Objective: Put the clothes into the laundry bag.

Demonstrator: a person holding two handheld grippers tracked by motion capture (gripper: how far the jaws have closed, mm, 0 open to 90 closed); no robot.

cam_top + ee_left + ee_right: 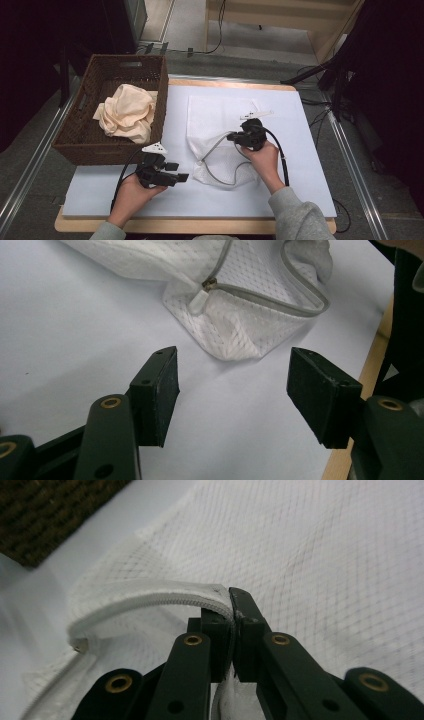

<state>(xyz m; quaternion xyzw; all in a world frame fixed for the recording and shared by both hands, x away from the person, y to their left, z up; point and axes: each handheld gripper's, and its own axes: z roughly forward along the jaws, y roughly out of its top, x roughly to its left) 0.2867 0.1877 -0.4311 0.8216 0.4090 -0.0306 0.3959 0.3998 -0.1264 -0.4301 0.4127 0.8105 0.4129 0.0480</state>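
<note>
- High view: a white mesh laundry bag is laid flat on the pale blue table mat, just right of a brown wicker basket w/ a cream cloth bunched inside.
- Right gripper is clamped shut on the bag's zip edge; in the right gripper view the jaws are pressed together w/ the grey-white zipper tape pinched between them and lifted into an arch.
- Left gripper is held wide open w/ nothing in it, near the bag's lower corner but apart from it; in the left gripper view the zipper pull is seen ahead, beyond the jaws.
- Step in hand, as judged: the bag mouth is being opened, prob. so the cloth can be put in.
- To do it well: the right pinch should be kept firm and raised a bit so the opening is held taut; the left jaws should be brought onto the opposite lip, fabric only, not both layers, then the two edges drawn apart gently.
- Risk: mesh is thin and slippery, so a shallow grip may slide off.
- Surface: smooth mat on a wooden tabletop, w/ metal rails at both sides.
- Room: grey floor, cables, dark drapes at left and right.
</note>
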